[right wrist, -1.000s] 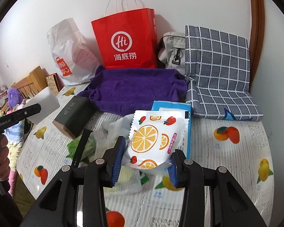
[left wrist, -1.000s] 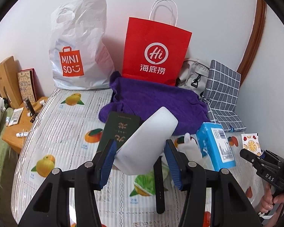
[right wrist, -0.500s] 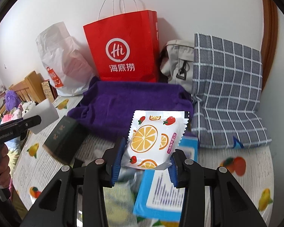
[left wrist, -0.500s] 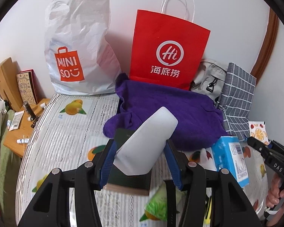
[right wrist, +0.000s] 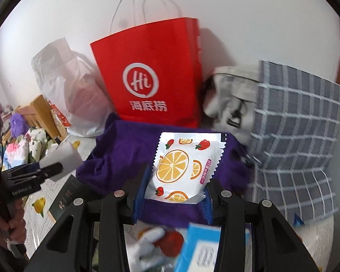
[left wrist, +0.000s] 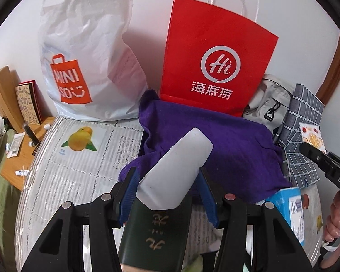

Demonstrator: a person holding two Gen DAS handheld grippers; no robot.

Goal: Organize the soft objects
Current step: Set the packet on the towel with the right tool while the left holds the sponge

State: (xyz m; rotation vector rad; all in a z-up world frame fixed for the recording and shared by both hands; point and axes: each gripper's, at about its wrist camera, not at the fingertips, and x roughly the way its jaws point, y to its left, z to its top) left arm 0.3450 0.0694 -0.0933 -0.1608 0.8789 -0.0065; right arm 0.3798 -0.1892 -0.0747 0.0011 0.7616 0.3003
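Left gripper (left wrist: 167, 181) clamps one white block (left wrist: 176, 172), frame centre. Right gripper (right wrist: 174, 190) clamps one orange-print packet (right wrist: 183, 170), centre, over one purple towel (right wrist: 124, 154). Two bags behind: red (left wrist: 213, 56), white (left wrist: 86, 52). One green box (left wrist: 154, 231) bottom centre.

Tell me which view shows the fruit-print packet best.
The right wrist view: the packet sits front and centre, clamped in the right gripper, its orange and strawberry print fully readable. The left wrist view catches only a small part of it at the right edge, behind the gripper finger.
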